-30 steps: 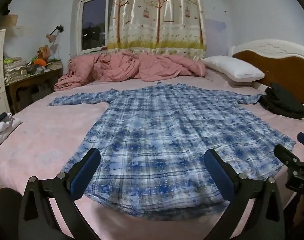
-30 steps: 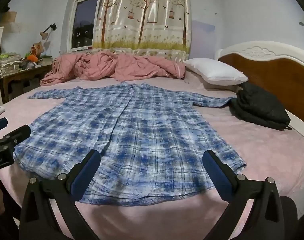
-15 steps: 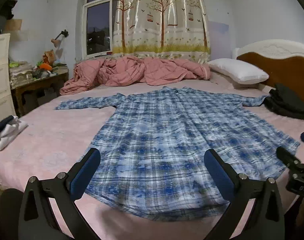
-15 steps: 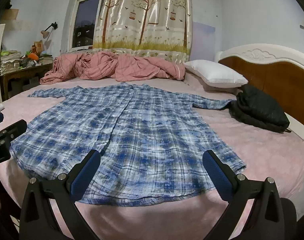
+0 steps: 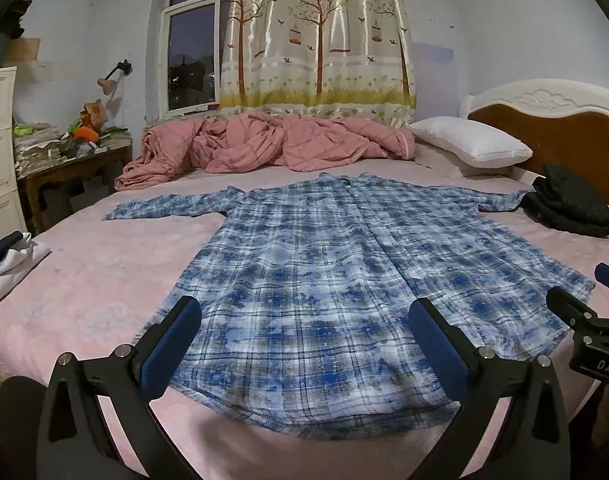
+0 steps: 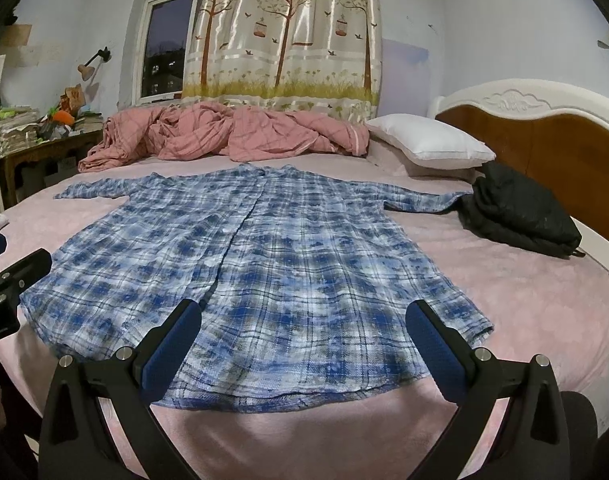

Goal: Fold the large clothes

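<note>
A bed with a pink sheet [image 5: 84, 280] filled the room beneath a tree-printed curtain [image 5: 316, 36]. A blue-and-white plaid long-sleeved shirt [image 5: 320, 280] lay spread flat across the bed's middle, hem at the near edge. The left gripper [image 5: 304, 344] and right gripper [image 6: 304, 344] hung over that hem, both spread wide, holding nothing.

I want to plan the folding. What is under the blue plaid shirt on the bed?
The blue plaid shirt lies spread flat on the pink bed sheet, which shows all around it. Whether anything else lies beneath the shirt cannot be seen, because the cloth covers it.
</note>
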The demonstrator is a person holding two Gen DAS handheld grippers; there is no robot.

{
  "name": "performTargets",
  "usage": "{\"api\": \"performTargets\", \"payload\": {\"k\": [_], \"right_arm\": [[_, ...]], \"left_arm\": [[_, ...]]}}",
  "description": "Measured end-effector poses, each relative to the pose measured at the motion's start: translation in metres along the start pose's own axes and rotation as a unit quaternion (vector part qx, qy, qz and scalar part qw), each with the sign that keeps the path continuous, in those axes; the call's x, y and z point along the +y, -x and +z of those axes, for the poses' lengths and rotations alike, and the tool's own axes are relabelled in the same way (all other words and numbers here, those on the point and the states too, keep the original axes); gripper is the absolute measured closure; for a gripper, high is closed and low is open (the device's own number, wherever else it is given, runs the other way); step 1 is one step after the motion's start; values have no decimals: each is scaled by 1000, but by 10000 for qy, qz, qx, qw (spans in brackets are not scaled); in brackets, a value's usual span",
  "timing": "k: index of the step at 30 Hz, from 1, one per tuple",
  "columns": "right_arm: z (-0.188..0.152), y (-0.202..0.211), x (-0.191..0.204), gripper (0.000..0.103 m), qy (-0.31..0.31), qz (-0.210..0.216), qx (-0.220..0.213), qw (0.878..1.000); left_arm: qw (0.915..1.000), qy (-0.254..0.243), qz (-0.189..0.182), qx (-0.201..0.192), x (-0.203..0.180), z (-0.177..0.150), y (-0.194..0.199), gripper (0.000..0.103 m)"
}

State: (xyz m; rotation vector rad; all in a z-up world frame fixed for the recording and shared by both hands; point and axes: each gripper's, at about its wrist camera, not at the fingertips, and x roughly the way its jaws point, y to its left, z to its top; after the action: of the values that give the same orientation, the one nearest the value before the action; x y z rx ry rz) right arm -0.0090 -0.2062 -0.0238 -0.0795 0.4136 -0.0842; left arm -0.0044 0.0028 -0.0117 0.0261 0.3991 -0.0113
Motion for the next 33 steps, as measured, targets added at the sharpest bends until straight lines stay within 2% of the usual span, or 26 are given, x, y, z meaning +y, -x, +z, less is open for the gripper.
{"api": "performTargets", "payload": {"k": [4,12,18,33], "right_arm": [[-1,0,0,0,-33,24,9,10000],[1,4,3,0,-18,23,-95,10000],[6,11,-1,0,-71,-21,-290,9996],[8,12,-6,0,-116,51,-289,9995]], "left_arm": [[9996,68,-216,-157,1,0,6,0],[9992,48,-226,-322,0,3,13,0],[9995,24,-196,-260,0,3,10,0],[9979,-53,-243,-598,-2,1,23,0]]}}
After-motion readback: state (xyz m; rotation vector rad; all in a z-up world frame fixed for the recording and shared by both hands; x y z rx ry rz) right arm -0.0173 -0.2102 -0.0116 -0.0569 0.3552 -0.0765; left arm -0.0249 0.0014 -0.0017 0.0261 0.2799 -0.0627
